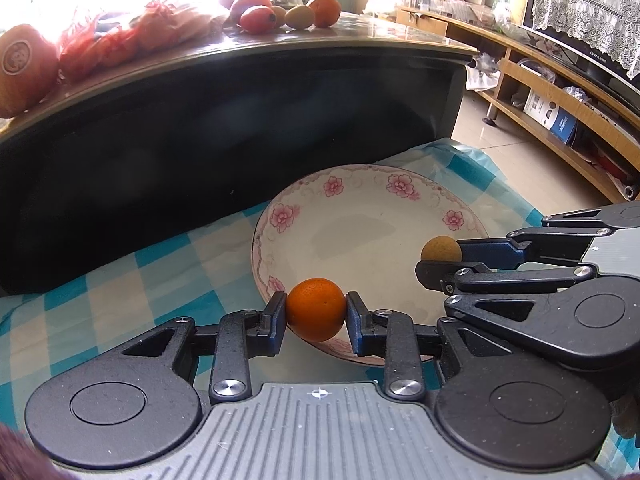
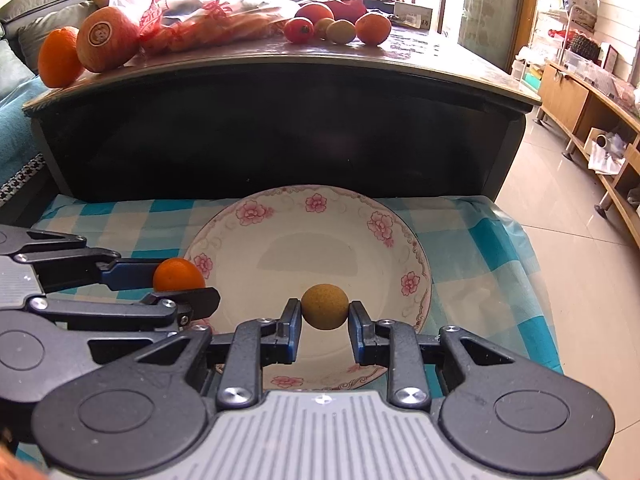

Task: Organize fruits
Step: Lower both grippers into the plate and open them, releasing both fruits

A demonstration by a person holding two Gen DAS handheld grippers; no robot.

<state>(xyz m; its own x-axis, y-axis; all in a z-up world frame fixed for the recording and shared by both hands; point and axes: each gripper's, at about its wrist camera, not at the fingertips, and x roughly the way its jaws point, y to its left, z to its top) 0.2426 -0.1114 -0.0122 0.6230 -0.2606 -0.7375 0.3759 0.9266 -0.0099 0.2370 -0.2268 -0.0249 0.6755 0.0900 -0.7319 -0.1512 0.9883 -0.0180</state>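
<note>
My left gripper (image 1: pixel 316 310) is shut on a small orange (image 1: pixel 315 309) and holds it over the near left rim of a white floral plate (image 1: pixel 360 192). My right gripper (image 2: pixel 324 307) is shut on a small tan round fruit (image 2: pixel 324 306) and holds it above the plate (image 2: pixel 248 216), near its front. Each gripper shows in the other's view: the right one (image 1: pixel 440 258) with the tan fruit (image 1: pixel 441 249), the left one (image 2: pixel 176 284) with the orange (image 2: pixel 178 274). The plate holds no fruit and rests on a blue checked cloth (image 2: pixel 480 264).
A dark table (image 2: pixel 280 128) rises just behind the plate. On its top lie more fruits: oranges (image 2: pixel 60 56), a stickered orange fruit (image 2: pixel 106 38), a red net bag (image 2: pixel 208 26) and a cluster of small fruits (image 2: pixel 340 26). Tiled floor and wooden shelving (image 2: pixel 600 120) are to the right.
</note>
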